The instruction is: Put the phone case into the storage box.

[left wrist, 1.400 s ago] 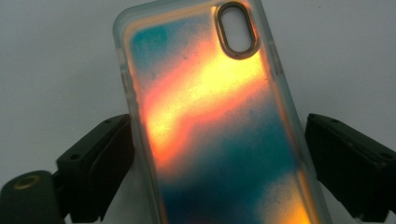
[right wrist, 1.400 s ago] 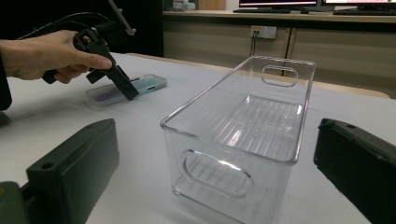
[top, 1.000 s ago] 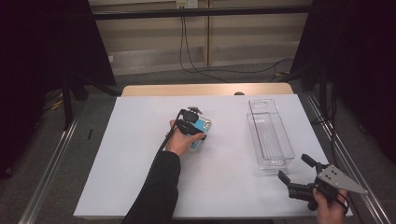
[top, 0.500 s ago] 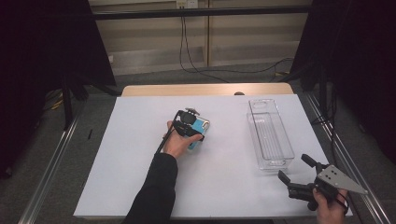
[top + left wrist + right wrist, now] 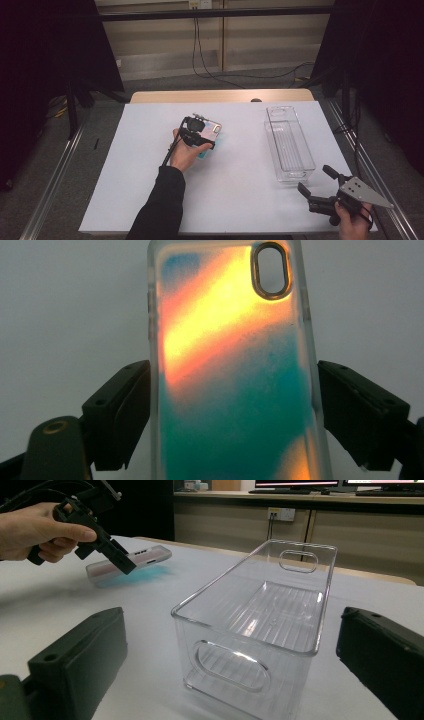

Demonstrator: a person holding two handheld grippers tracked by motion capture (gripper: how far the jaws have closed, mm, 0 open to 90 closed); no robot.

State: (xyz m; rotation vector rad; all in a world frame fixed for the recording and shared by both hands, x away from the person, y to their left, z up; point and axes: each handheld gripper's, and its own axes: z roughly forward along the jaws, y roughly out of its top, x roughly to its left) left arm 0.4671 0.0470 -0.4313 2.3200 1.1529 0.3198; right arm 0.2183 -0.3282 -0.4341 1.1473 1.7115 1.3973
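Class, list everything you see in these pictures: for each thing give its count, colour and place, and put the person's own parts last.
Phone case: one, clear with orange and teal, between the left gripper's jaws, lifted off the table.
Bin: one, clear plastic, empty, on the table's right side.
Table: one, white top with a wooden far edge.
Cables: black, on the floor beyond the table.
Left gripper: one, black, mid-table, shut on the phone case.
Right gripper: one, black with a grey plate, near right corner, jaws open, empty.
Hands: two; left hand, right hand.
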